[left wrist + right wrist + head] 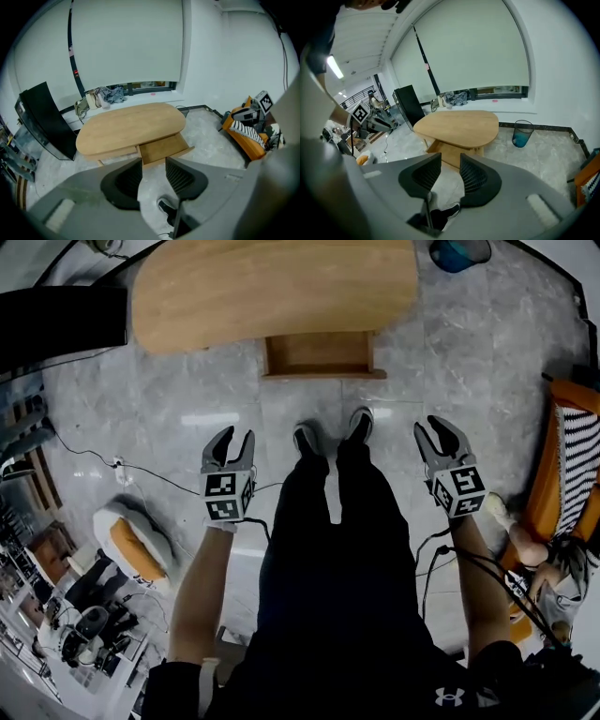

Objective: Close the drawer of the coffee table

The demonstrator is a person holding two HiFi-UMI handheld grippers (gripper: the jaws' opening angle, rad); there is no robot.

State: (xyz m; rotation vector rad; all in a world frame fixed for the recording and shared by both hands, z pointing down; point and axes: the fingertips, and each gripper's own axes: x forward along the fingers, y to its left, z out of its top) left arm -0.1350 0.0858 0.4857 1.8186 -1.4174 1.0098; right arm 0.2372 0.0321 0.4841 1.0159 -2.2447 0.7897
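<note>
The drawer (319,354) is seen pulled out from under the table (272,282). Its back part is hidden by the top, which is cut off at the head view's upper edge. The left gripper (236,435) and the right gripper (431,426) are held well apart from it, jaws parted, with only floor seen between them. A white logo (450,697) is shown on the dark shirt, too small to be read.

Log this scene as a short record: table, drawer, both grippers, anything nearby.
coffee table: oval wooden top
drawer: pulled out toward the person, looks empty
left gripper: open, nothing between jaws, clear of the drawer
right gripper: open, nothing between jaws, clear of the drawer
nearby: blue wastebasket off the table's right end in the head view
</note>
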